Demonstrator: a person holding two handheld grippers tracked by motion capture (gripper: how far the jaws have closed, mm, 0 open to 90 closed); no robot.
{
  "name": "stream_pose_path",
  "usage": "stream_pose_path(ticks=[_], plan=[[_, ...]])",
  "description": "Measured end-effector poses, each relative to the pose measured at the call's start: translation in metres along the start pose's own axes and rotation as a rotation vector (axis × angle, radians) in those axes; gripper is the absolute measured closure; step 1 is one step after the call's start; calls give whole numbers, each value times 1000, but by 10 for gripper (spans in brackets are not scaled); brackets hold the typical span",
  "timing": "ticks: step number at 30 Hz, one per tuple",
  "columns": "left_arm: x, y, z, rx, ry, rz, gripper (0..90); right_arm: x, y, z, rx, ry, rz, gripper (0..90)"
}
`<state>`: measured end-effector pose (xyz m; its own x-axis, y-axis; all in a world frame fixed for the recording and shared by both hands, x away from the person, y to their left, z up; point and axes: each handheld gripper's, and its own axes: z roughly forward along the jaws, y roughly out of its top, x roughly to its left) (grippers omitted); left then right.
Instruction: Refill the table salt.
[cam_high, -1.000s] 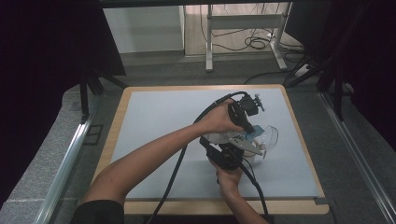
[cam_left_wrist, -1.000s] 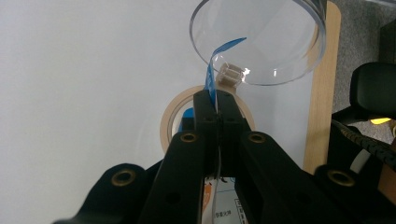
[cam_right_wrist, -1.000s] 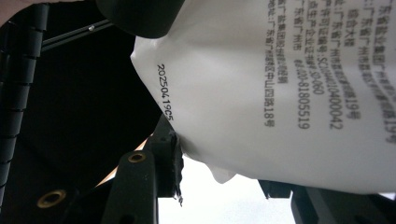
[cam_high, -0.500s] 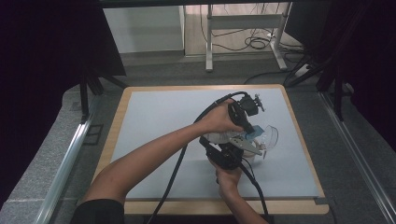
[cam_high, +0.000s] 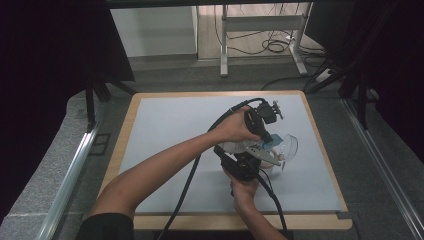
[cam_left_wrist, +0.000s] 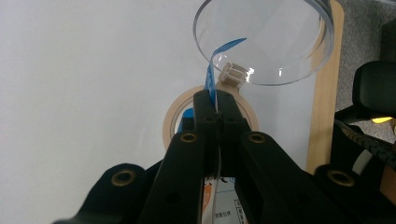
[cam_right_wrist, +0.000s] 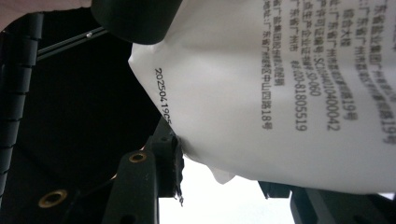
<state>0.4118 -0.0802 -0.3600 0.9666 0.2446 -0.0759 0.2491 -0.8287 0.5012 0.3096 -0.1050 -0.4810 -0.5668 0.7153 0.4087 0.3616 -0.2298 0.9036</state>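
A white pouch (cam_right_wrist: 280, 93) with black printed text and a blue top edge (cam_high: 272, 143) hangs between the two grippers at the right middle of the table. My left gripper (cam_left_wrist: 217, 100) is shut on the pouch's thin blue strip (cam_left_wrist: 210, 77) and points down from above (cam_high: 269, 140). My right gripper (cam_right_wrist: 229, 172) comes from the near side (cam_high: 252, 157), shut on the pouch's white body, one pad (cam_right_wrist: 176, 156) pressing its edge. Just beyond stands a clear round container (cam_left_wrist: 280, 42) (cam_high: 289, 146) with a small beige ribbed cap (cam_left_wrist: 233, 73) by its rim.
A beige tape roll (cam_left_wrist: 170, 123) lies flat on the pale grey mat (cam_high: 175, 130) under the left jaws. The wooden table edge (cam_left_wrist: 324, 107) runs close behind the container. Black cables trail from both grippers toward the near edge (cam_high: 187, 190).
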Motion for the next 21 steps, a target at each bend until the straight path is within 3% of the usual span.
stream_pose_path(ticks=[21], plan=[[0,-1,-1,-2,0,-1,900,1,-1,1,-4,-1,3,583]])
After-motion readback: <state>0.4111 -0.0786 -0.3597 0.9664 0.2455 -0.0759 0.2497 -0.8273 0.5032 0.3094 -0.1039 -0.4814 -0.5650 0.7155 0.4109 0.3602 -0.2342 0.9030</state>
